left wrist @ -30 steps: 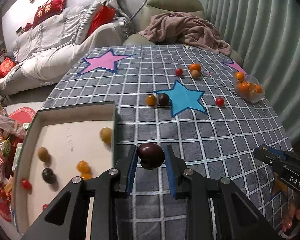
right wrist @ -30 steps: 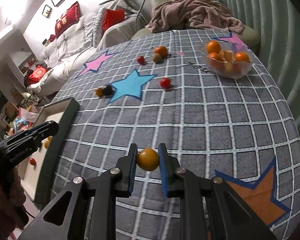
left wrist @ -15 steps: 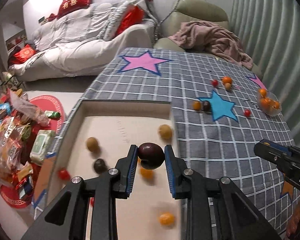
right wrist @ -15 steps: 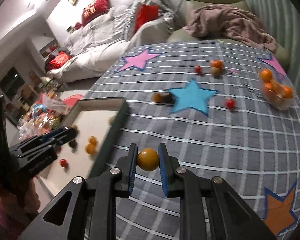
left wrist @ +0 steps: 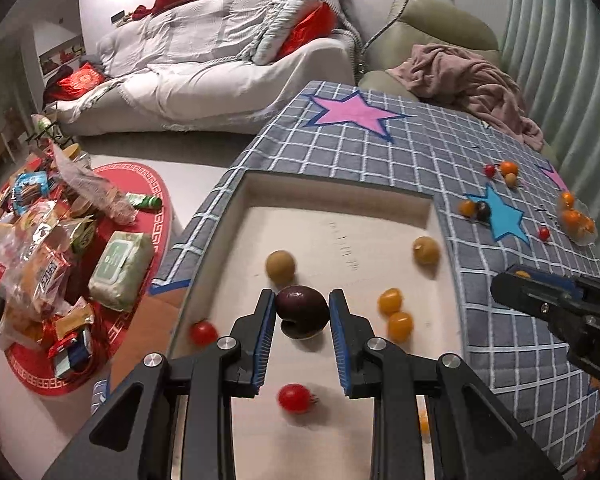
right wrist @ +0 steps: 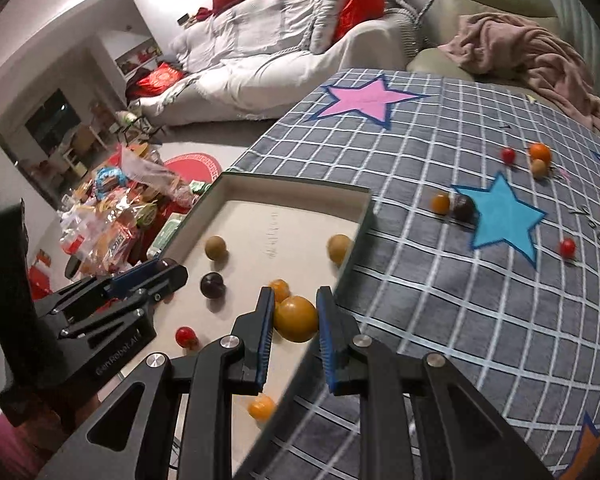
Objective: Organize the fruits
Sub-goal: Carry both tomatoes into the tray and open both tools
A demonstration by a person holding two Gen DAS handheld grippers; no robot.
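Left wrist view: left gripper [left wrist: 301, 316] clamps a smooth dark plum [left wrist: 301, 311] at frame centre, over the shallow cardboard tray [left wrist: 332, 190]. Lower before letting go so round fruit won't roll.

Right wrist view: right gripper [right wrist: 293, 318] pinches a glossy orange fruit [right wrist: 296, 318] over tray's right wall [right wrist: 358, 236], lower centre; shift it left, inside, then release low.
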